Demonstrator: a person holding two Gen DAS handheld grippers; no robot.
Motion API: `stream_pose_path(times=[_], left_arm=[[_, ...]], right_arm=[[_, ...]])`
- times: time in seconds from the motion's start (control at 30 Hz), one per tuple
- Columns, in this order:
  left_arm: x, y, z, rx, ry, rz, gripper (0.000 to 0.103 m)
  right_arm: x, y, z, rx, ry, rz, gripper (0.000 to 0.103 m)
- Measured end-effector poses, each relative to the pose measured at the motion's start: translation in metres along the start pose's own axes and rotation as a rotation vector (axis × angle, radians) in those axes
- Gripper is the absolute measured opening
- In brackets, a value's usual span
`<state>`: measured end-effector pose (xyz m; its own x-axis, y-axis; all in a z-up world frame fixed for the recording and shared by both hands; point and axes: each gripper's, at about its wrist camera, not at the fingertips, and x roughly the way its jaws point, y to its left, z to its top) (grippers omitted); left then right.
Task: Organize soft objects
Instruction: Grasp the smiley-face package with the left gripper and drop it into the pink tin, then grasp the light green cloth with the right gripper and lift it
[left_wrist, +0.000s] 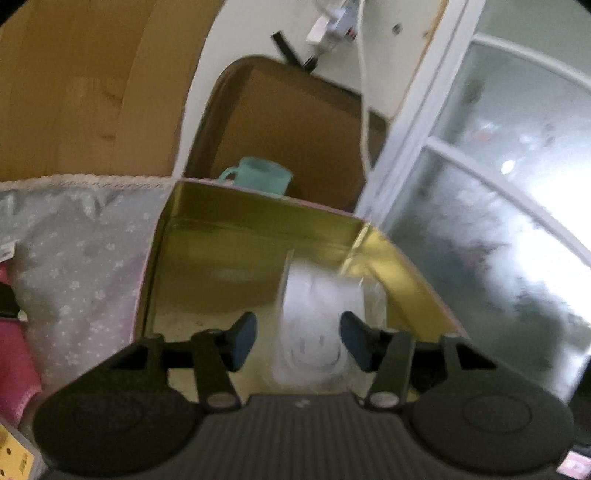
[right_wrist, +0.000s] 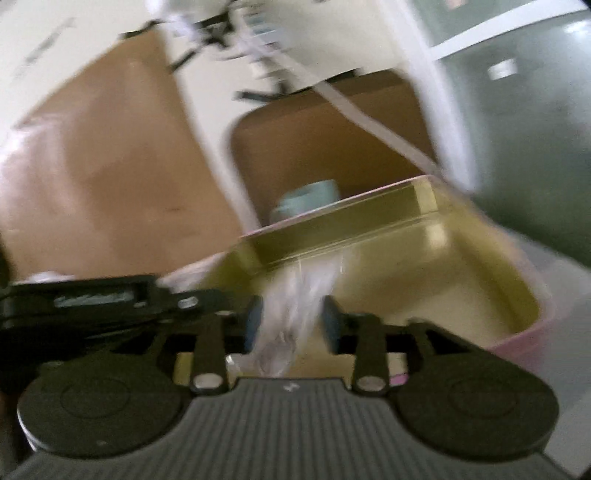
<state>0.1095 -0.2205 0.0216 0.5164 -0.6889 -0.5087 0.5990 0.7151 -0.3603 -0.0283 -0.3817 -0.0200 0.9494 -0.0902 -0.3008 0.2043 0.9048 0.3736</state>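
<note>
A white soft pack (left_wrist: 310, 325) with a smiley face printed on it lies in the right part of a gold-lined tin box (left_wrist: 258, 221). My left gripper (left_wrist: 298, 341) straddles the pack with its jaws apart. The left pad (left_wrist: 243, 339) stands clear of it and the right pad is close to its side. In the right wrist view a blurred white, plastic-wrapped strip (right_wrist: 295, 306) fills the gap of my right gripper (right_wrist: 292, 325) over the same tin (right_wrist: 424, 258). The blur hides whether those pads press on it.
A teal mug (left_wrist: 258, 177) stands behind the tin, in front of a brown cardboard box (left_wrist: 295, 122). Pale floral bedding (left_wrist: 74, 258) and a pink cloth (left_wrist: 14, 369) lie to the left. A white-framed window (left_wrist: 498, 221) is on the right. The other gripper's black body (right_wrist: 92, 299) sits at the left.
</note>
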Motion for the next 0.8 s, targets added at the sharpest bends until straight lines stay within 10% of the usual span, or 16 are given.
stream_pose_path(times=[0.27,0.47,0.63,0.8], left_arm=[[-0.091,0.024,-0.027,-0.012,-0.145,0.028,0.057],[-0.183,0.103,-0.083,-0.048,-0.216,0.289,0.057],[-0.223,0.172,-0.115,-0.127,-0.218,0.505,0.057],[-0.236,0.200,-0.127,-0.178,-0.265,0.557,0.058]], right_arm=[[-0.040,0.029,-0.022,-0.070,-0.152,0.140,0.047],[-0.019,0.123,-0.066,-0.234,0.066,0.406,0.046],[0.011,0.186,-0.080,-0.320,0.169,0.473,0.046],[0.025,0.243,-0.091,-0.517,0.191,0.498,0.046]])
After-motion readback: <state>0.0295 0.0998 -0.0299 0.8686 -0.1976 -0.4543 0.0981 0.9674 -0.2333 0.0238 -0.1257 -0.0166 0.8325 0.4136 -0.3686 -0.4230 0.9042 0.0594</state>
